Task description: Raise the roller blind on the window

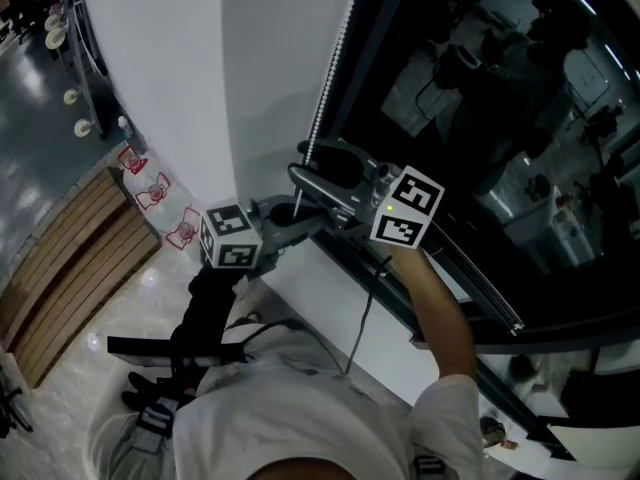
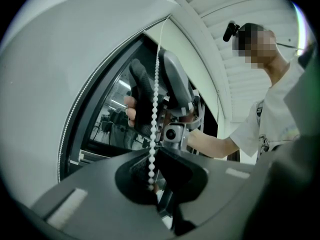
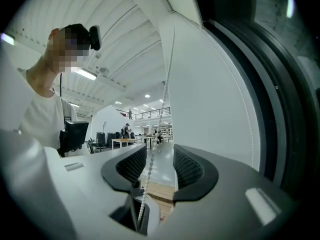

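Mid-pull at the window (image 1: 480,118): the roller blind's bead chain (image 1: 330,78) hangs down the left edge of the dark glass, and I am working it hand over hand. My left claw (image 2: 153,155) is closed on the bead chain (image 2: 155,109), the beads running straight down into the pinch where its jaws meet. In the head view it sits low at the chain's foot (image 1: 300,223). My right claw (image 3: 160,164) stands wide open just above and facing it (image 1: 310,168). The chain (image 3: 162,99) hangs loose in the gap between the ribbed pads, gripped by neither. The blind's fabric I cannot pick out with certainty against the white panel beside the glass, so how far it has risen is unclear. By my reading the left claw is anchoring the chain while the right is between strokes. The next move calls for raising the open right claw up the chain, keeping the beads centred between the pads, closing on them higher up, then easing the left open before drawing down.
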The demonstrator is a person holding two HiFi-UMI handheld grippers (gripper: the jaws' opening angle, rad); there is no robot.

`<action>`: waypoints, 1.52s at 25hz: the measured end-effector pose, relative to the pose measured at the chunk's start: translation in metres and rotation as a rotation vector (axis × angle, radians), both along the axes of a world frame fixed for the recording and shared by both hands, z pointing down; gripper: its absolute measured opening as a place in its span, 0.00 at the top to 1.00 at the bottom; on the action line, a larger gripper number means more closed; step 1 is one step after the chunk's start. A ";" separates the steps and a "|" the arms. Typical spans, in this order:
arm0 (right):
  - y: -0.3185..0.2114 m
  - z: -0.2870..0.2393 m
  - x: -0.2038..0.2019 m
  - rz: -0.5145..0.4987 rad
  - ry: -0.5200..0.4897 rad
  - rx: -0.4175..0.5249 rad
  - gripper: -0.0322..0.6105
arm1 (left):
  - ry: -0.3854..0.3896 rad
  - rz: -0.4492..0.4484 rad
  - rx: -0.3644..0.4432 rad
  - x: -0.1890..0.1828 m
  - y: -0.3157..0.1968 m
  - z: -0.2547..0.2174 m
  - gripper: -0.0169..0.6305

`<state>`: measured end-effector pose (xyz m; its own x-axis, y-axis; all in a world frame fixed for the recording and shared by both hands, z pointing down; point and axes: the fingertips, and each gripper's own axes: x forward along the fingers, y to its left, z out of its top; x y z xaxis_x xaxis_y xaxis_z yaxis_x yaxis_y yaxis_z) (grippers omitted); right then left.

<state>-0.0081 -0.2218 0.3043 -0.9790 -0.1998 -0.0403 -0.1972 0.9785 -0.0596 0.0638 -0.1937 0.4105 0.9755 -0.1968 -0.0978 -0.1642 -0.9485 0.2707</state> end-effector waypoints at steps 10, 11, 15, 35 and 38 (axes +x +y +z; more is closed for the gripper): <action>-0.026 -0.115 0.013 0.033 -0.175 0.127 0.67 | -0.018 -0.003 0.002 0.001 -0.004 0.000 0.98; -0.027 -0.126 0.012 0.033 -0.180 0.147 0.67 | -0.019 -0.001 0.003 0.001 -0.004 0.000 0.98; -0.029 -0.166 0.006 0.032 -0.197 0.212 0.68 | -0.023 0.000 0.005 0.001 -0.004 0.000 0.98; -0.037 -0.241 0.007 0.043 -0.279 0.275 0.86 | -0.029 -0.008 0.007 -0.001 -0.005 0.002 0.98; -0.038 -0.241 0.004 0.031 -0.261 0.255 0.87 | -0.028 -0.005 0.009 0.000 -0.005 0.002 0.98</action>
<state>-0.0044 -0.2594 0.0634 -0.9229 -0.1806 -0.3401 -0.2375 0.9622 0.1334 0.0638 -0.1983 0.4121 0.9769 -0.2011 -0.0719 -0.1766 -0.9500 0.2576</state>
